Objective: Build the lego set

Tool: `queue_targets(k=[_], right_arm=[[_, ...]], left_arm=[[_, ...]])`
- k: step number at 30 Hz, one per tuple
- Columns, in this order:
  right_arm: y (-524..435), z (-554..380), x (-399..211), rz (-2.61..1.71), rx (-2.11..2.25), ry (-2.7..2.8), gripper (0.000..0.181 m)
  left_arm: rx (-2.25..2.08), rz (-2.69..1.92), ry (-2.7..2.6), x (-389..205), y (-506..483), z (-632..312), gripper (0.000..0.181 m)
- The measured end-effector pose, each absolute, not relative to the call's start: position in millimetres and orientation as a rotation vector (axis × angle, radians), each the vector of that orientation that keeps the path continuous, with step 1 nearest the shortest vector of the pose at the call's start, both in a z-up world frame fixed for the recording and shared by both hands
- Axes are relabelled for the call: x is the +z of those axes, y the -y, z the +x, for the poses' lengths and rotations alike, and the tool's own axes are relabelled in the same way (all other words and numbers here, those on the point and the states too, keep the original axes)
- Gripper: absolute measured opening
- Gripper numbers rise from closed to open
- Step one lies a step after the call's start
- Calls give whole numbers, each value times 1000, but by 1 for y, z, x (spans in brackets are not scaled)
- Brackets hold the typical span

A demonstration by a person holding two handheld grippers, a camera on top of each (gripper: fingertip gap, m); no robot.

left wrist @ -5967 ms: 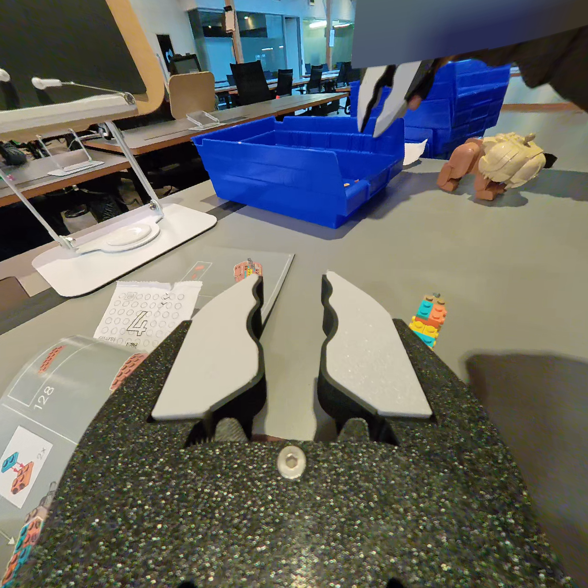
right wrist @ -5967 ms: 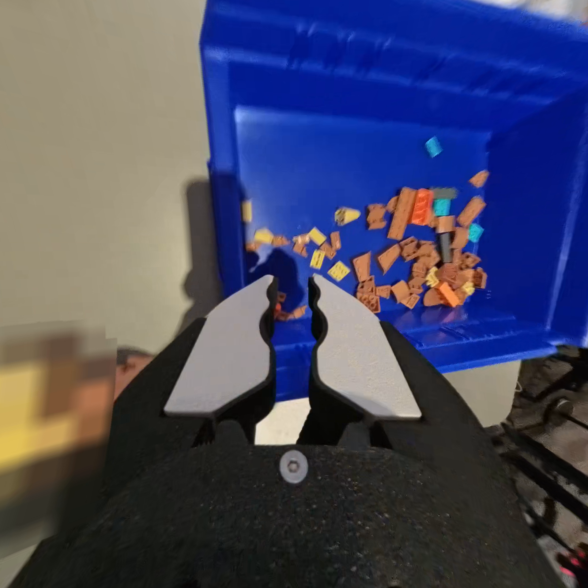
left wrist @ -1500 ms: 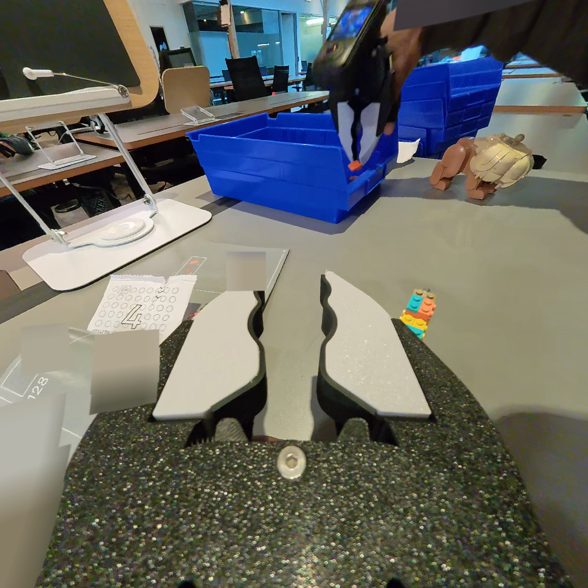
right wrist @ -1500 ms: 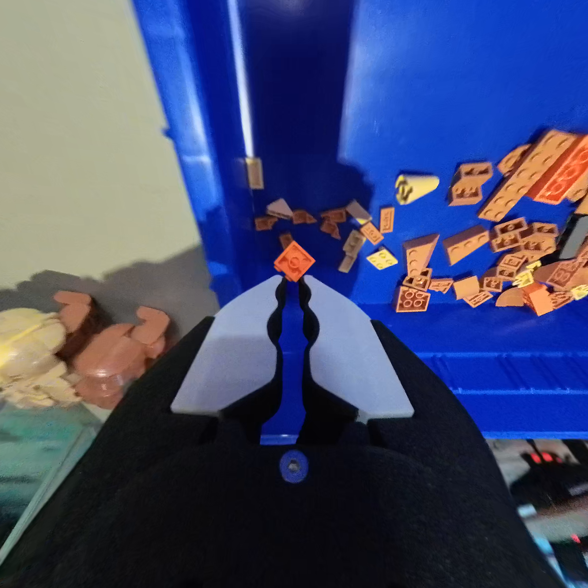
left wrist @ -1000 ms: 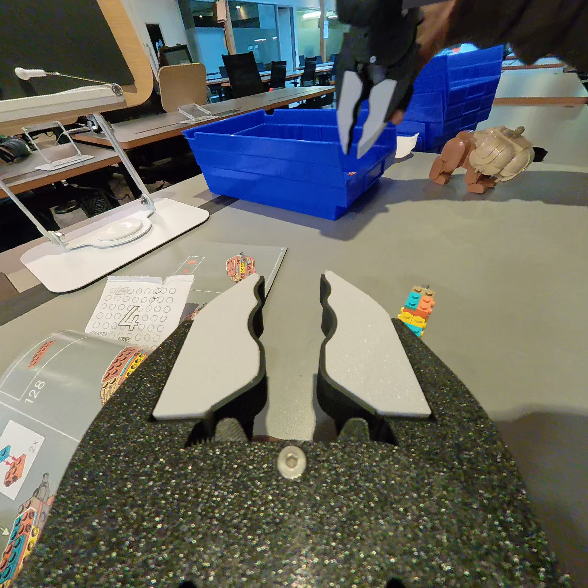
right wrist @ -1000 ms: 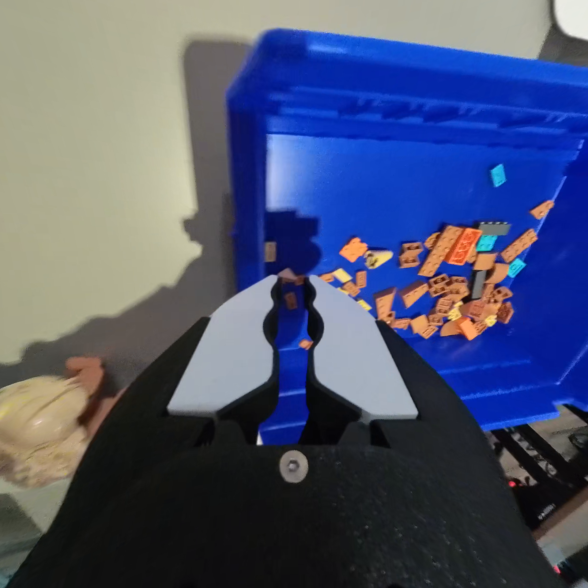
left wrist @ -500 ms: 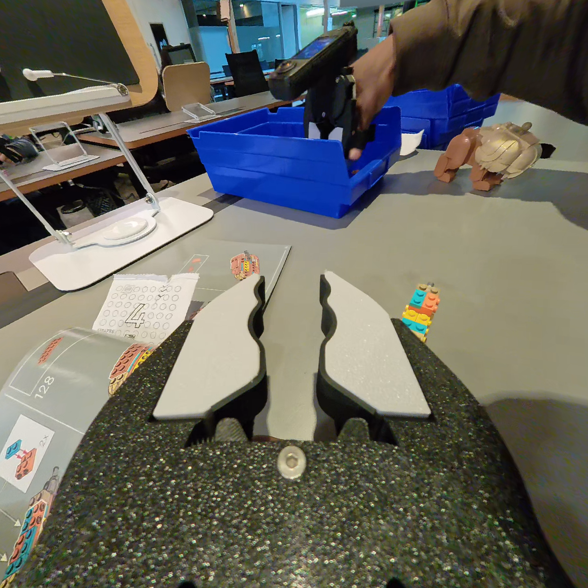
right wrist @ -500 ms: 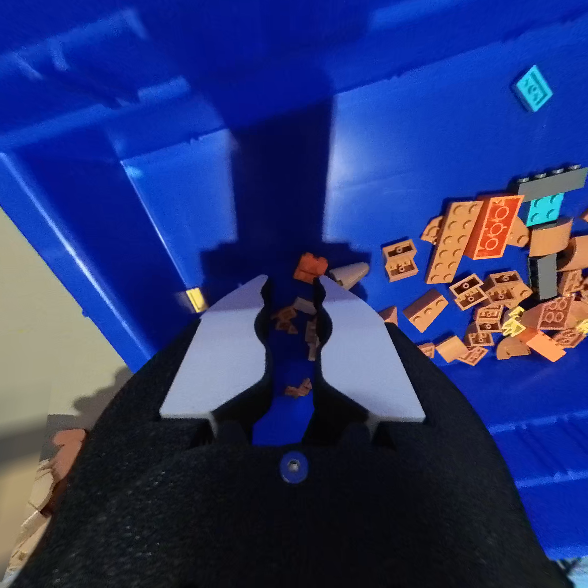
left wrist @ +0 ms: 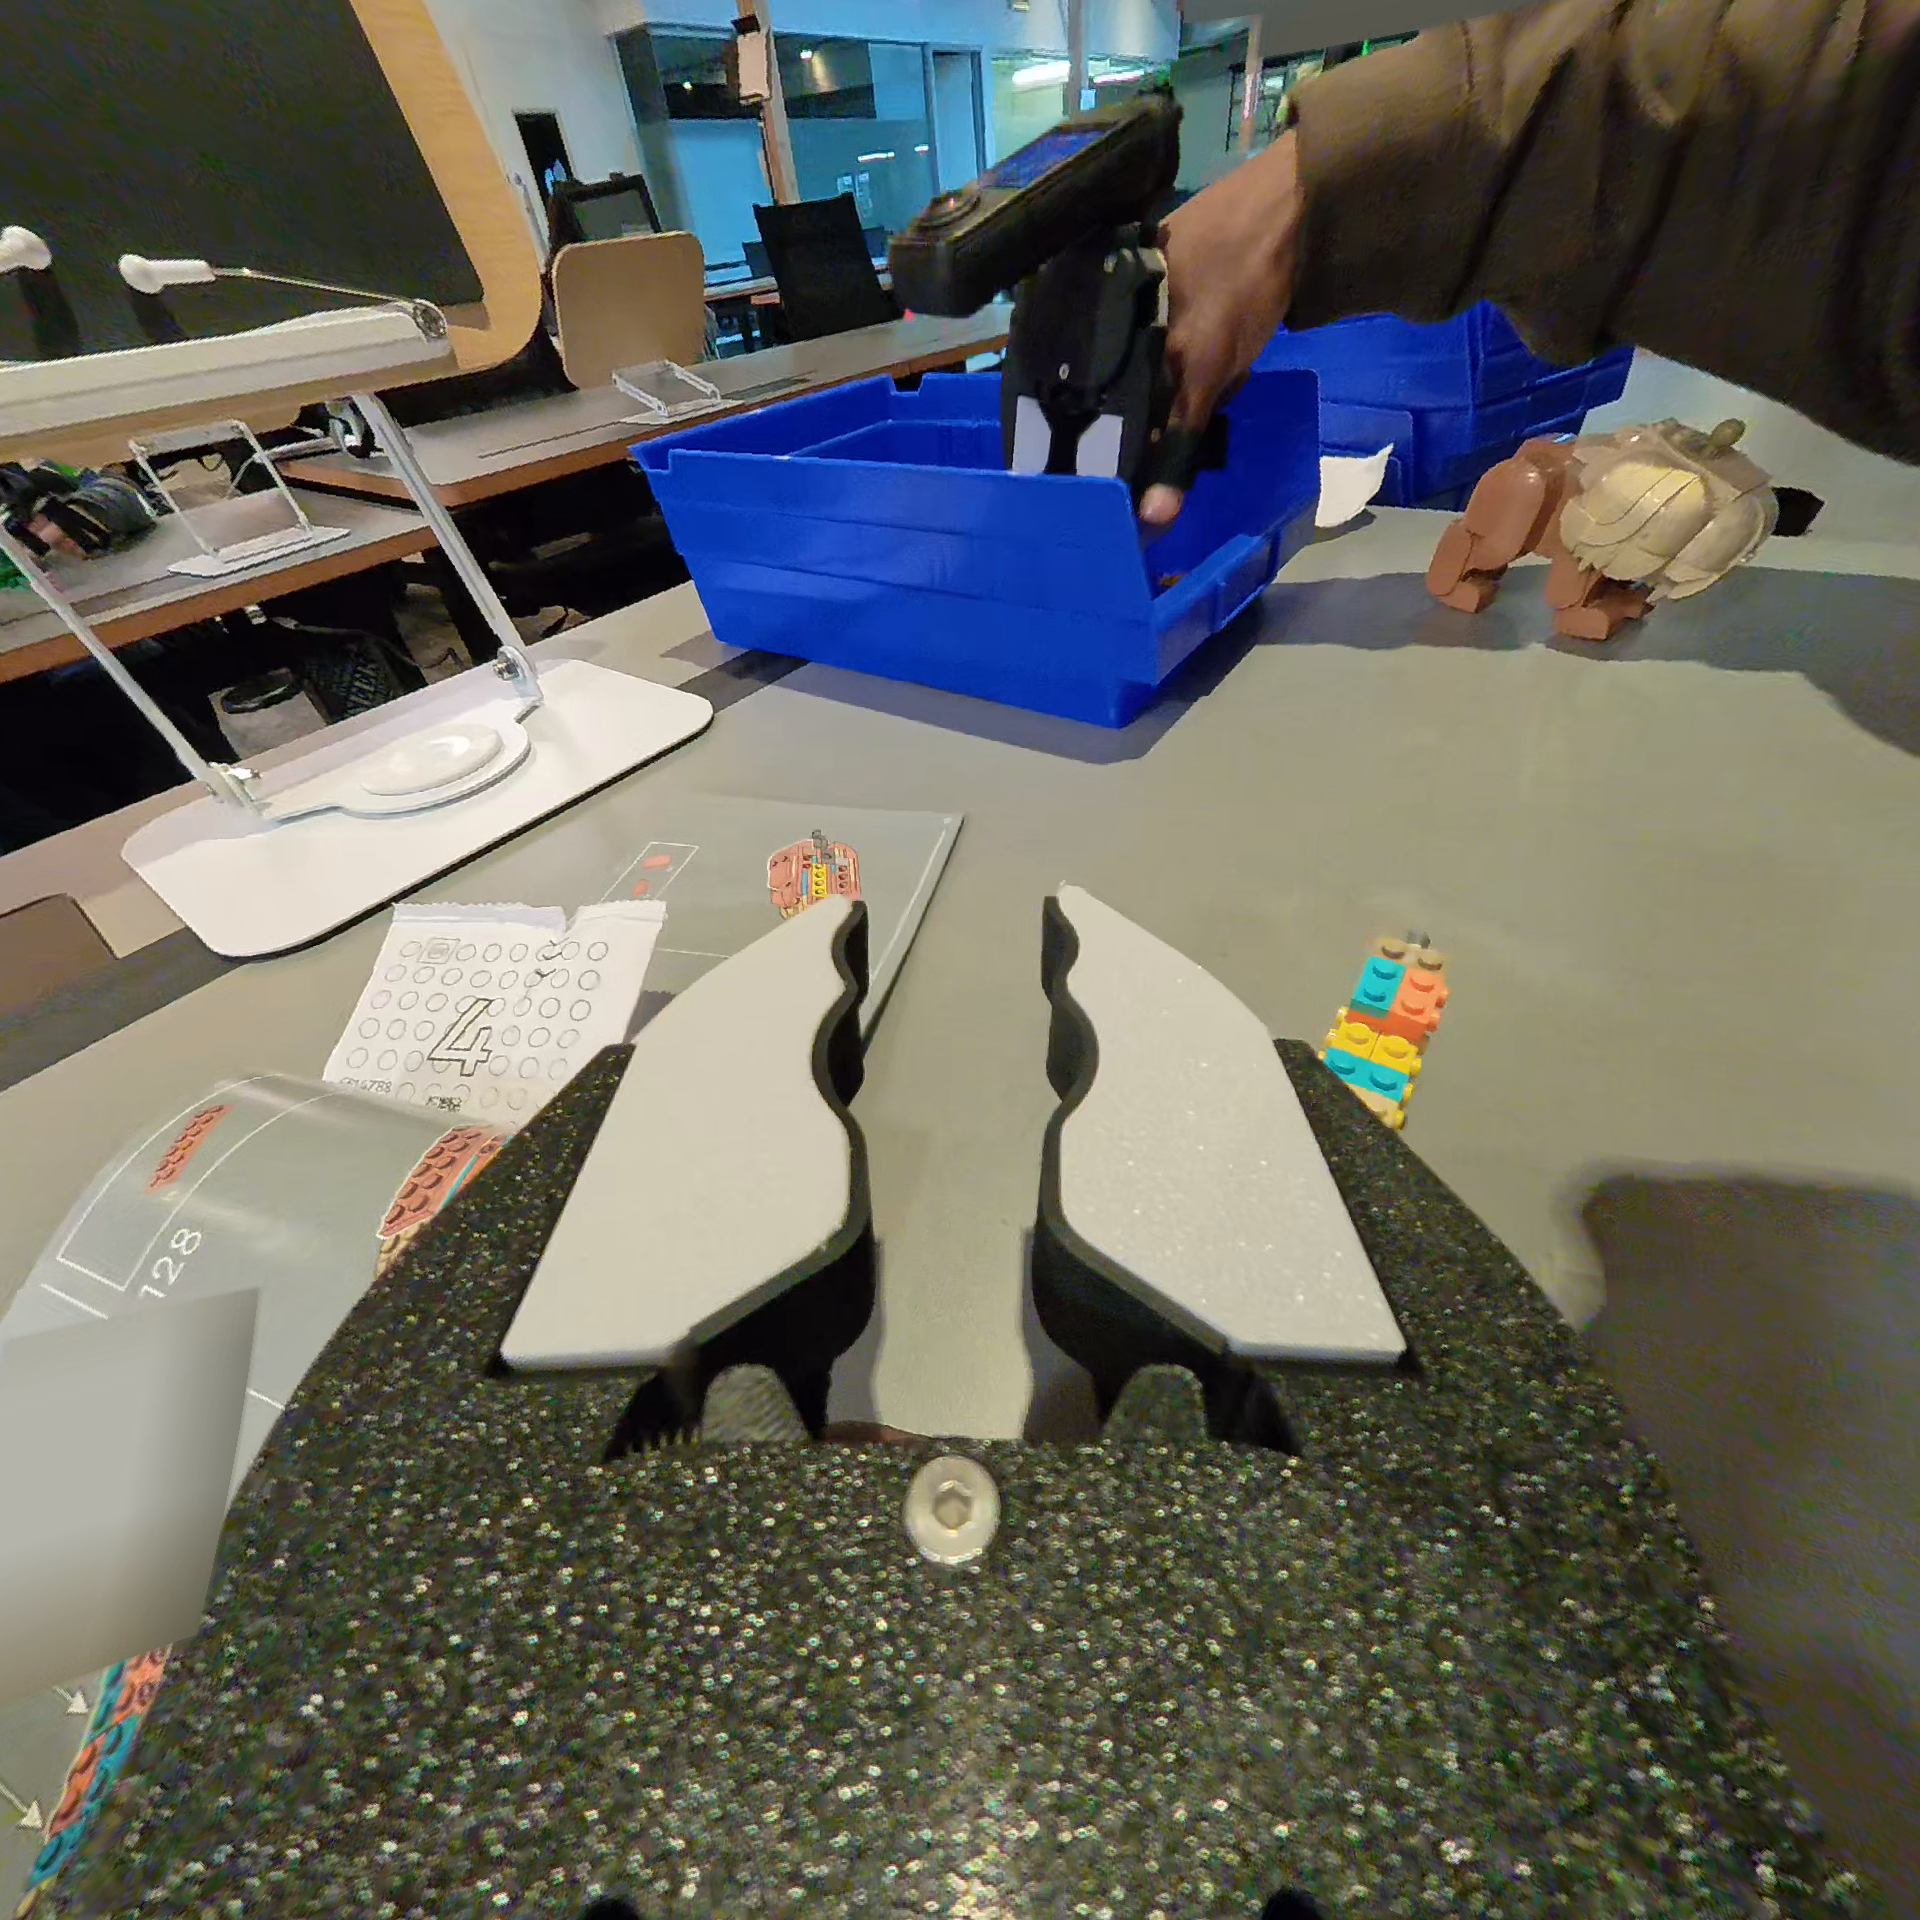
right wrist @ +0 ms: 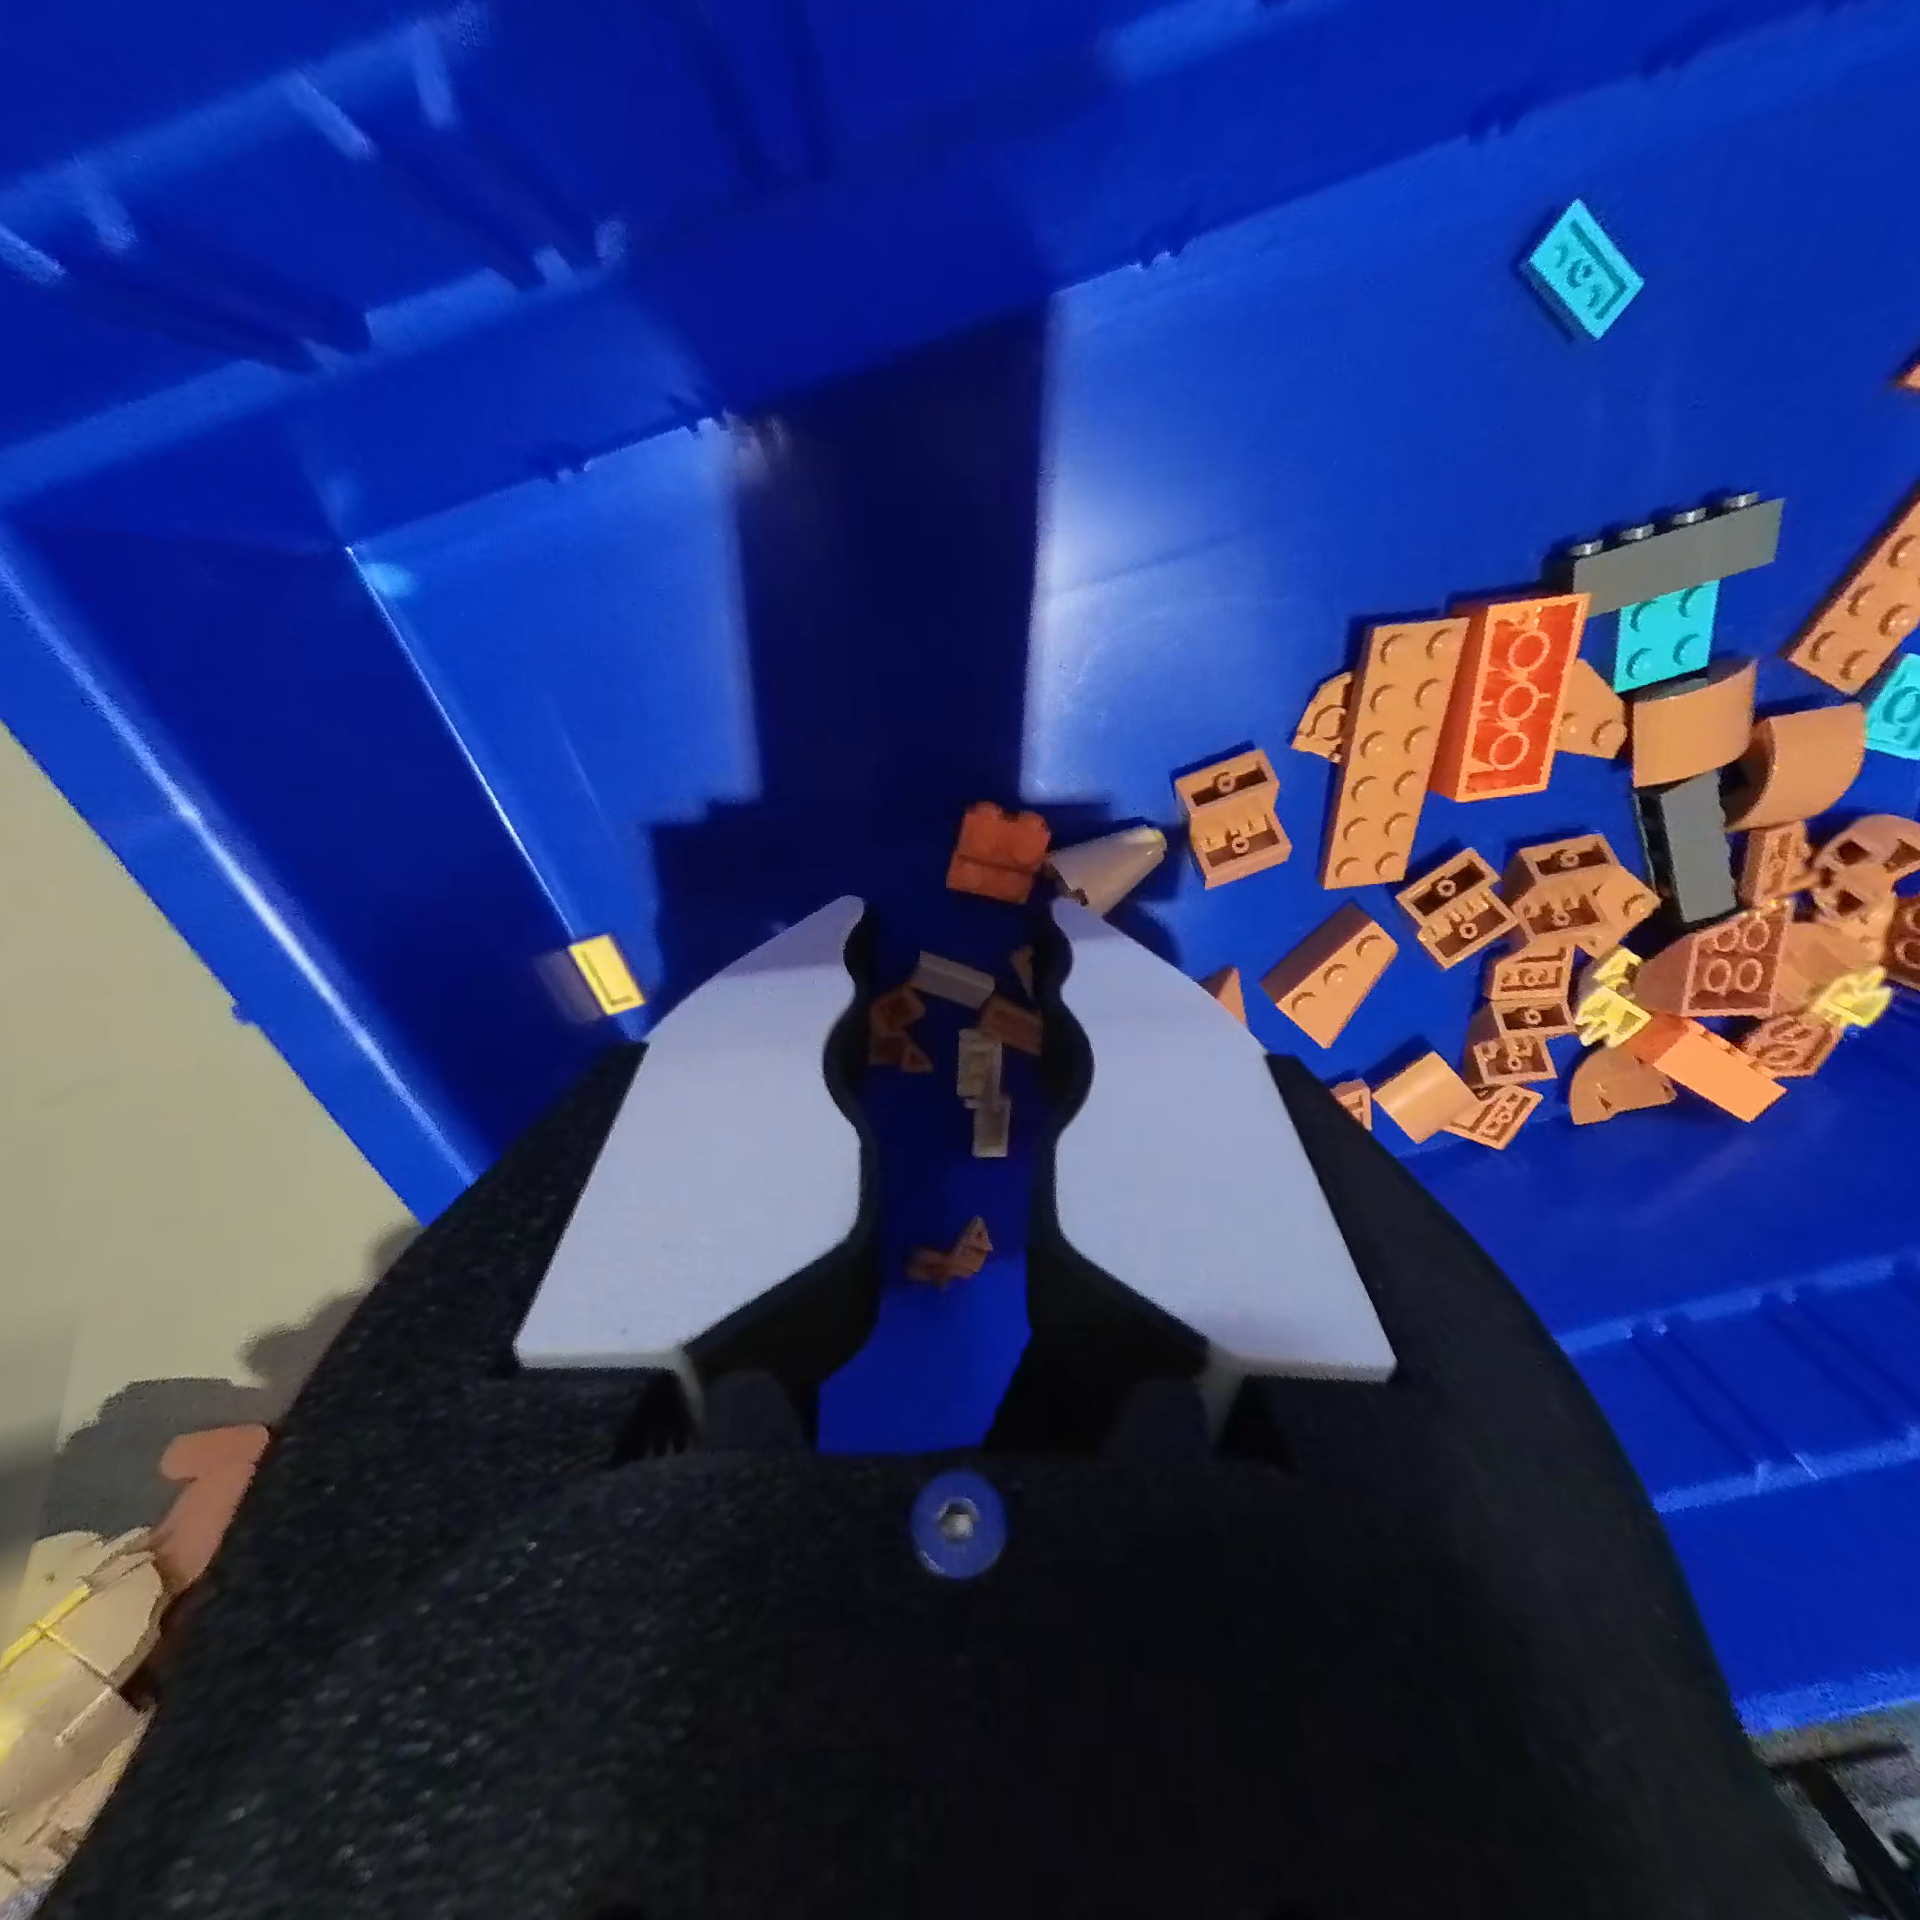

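Note:
My left gripper (left wrist: 951, 914) is open and empty, low over the grey table. A small stack of teal, orange and yellow bricks (left wrist: 1382, 1023) stands just right of it. My right gripper (right wrist: 961, 914) is open and empty, reaching down into the blue bin (right wrist: 520, 520). A small orange brick (right wrist: 997, 852) lies just beyond its fingertips, beside a tan cone piece (right wrist: 1107, 862). Small brown pieces lie on the bin floor between the jaws. In the left wrist view the right gripper (left wrist: 1070, 436) dips into the same bin (left wrist: 935, 561), held by a hand.
A pile of brown, orange and teal bricks (right wrist: 1558, 883) fills the bin's right side. An open instruction booklet (left wrist: 790, 862) and a torn paper bag (left wrist: 488, 1008) lie left of my left gripper. A white lamp base (left wrist: 416, 790) stands far left. A brown brick animal (left wrist: 1600, 530) stands far right. Some 35 cm of space lies between my two pairs of fingers.
The right gripper held the small orange brick, lost it as it rose above the bin, then came back down into the bin with jaws open. The left gripper has hardly moved.

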State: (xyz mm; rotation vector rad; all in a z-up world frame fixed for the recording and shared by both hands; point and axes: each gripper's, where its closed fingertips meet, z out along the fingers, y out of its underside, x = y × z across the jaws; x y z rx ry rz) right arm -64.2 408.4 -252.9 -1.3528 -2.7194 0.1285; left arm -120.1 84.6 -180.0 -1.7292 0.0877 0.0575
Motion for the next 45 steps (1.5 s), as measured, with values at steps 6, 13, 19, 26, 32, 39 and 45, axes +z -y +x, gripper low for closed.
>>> queue_targets(k=[6, 13, 19, 26, 32, 39, 45], right_arm=[[-410, -61, -261, -1321, 55, 2755, 31], [-408, -66, -264, -1322, 73, 2749, 30], [-402, -69, -265, -1347, 82, 2768, 2], [-401, -66, -263, -1324, 73, 2762, 4], [-396, -70, -264, -1479, 89, 2697, 31], [-393, -76, -264, -1673, 185, 2605, 32], [-395, -78, -265, -1695, 147, 2566, 20]], left_arm=[[78, -1724, -65, -180, -89, -125, 31], [95, -1729, -70, -180, -90, -125, 31], [86, -1724, -88, -180, -88, -122, 31], [69, -1728, -76, -179, -83, -121, 31], [75, -1725, -80, -176, -80, -121, 30], [78, -1728, -90, -176, -80, -118, 30], [81, -1722, -89, -174, -80, -117, 30]])
